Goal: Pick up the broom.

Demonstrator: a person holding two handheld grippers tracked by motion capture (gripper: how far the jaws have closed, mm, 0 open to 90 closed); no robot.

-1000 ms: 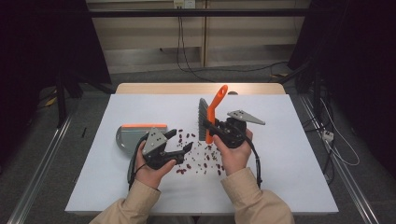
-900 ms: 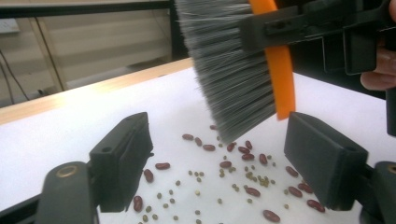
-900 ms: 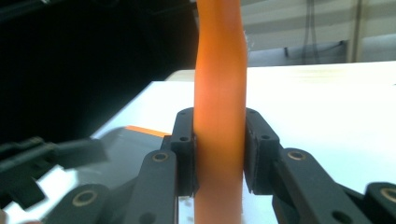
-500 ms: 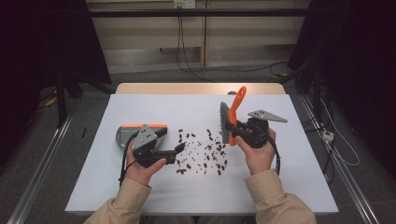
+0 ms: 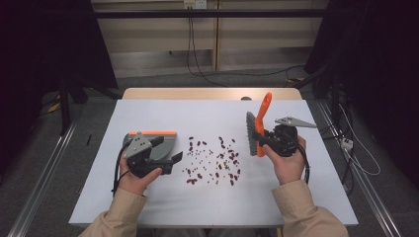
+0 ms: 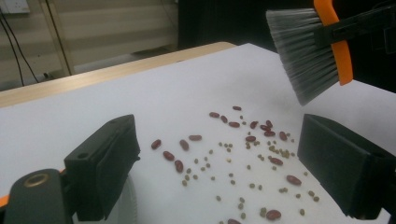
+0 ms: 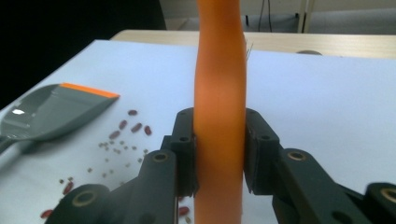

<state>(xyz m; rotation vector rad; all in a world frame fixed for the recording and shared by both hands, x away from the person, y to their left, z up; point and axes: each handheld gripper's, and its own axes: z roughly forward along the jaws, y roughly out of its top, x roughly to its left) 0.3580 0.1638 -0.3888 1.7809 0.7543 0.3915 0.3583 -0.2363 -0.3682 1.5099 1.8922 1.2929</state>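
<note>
A hand brush with an orange handle (image 5: 264,112) and grey bristles (image 5: 251,133) stands upright over the right of the white table; my right gripper (image 5: 262,140) is shut on its handle (image 7: 219,93). Red beans and small green ones (image 5: 212,160) lie scattered mid-table. A grey dustpan with an orange lip (image 5: 153,133) lies at the left, mostly under my left gripper (image 5: 168,149). Its jaws have just been opening and stand wide, pointing at the beans (image 6: 247,154), with nothing between them. The left gripper view has the bristles (image 6: 303,60) at upper right, and the right gripper view has the dustpan (image 7: 51,112) at left.
The white table top (image 5: 197,118) has a wooden strip along its far edge. Beyond the table are a dark floor, cables and metal rails at both sides.
The right hand has carried the brush to the right, away from the beans. The left hand has drawn back to the left over the dustpan, and its jaws have spread wider.
</note>
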